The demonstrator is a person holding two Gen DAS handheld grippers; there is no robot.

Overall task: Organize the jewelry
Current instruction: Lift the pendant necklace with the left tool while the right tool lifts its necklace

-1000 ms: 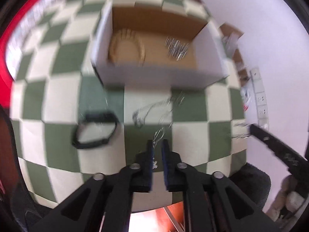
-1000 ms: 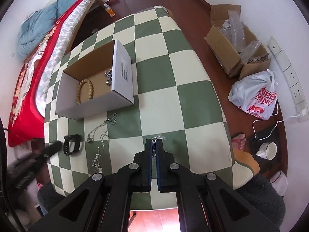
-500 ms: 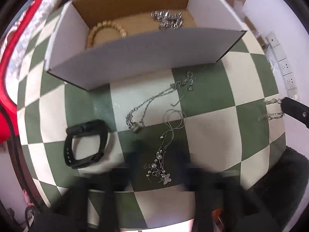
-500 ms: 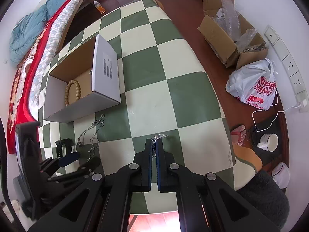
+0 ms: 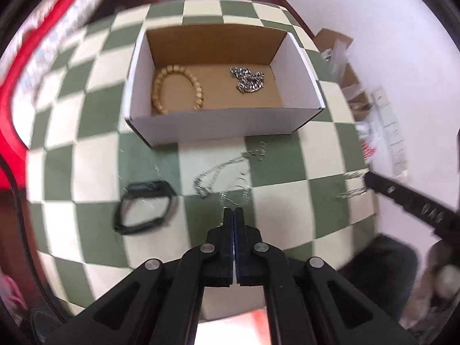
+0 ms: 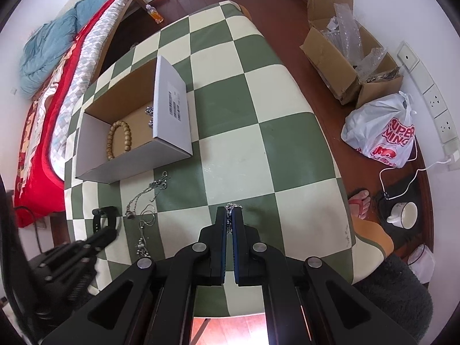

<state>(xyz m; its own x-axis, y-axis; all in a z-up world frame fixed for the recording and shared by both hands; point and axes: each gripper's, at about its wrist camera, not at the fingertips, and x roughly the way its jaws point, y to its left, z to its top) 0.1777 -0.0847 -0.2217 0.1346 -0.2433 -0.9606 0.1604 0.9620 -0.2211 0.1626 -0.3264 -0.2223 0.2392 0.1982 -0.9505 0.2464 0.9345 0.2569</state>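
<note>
Our right hand-held gripper (image 6: 229, 212) has its jaws pinched nearly together on a silver chain (image 6: 233, 207), whose links show at the fingertips; it hangs over the near half of the bench (image 6: 267, 95), well apart from the cardboard box (image 6: 169, 100). Our left hand-held gripper (image 5: 233, 212) has its jaws pressed together, and we cannot tell whether it holds anything; a thin necklace (image 5: 227, 172), blurred, lies just ahead of its tips, with a black wristband (image 5: 143, 207) towards the bench's left edge.

We judge the main risk to be the chain slipping from so narrow a pinch before it reaches the box, where a beaded bracelet (image 5: 176, 90) and a chunky chain (image 5: 248, 79) already lie. Dangling ends could also snag the box's near wall, or the necklaces on the bench could tangle if dragged.
</note>
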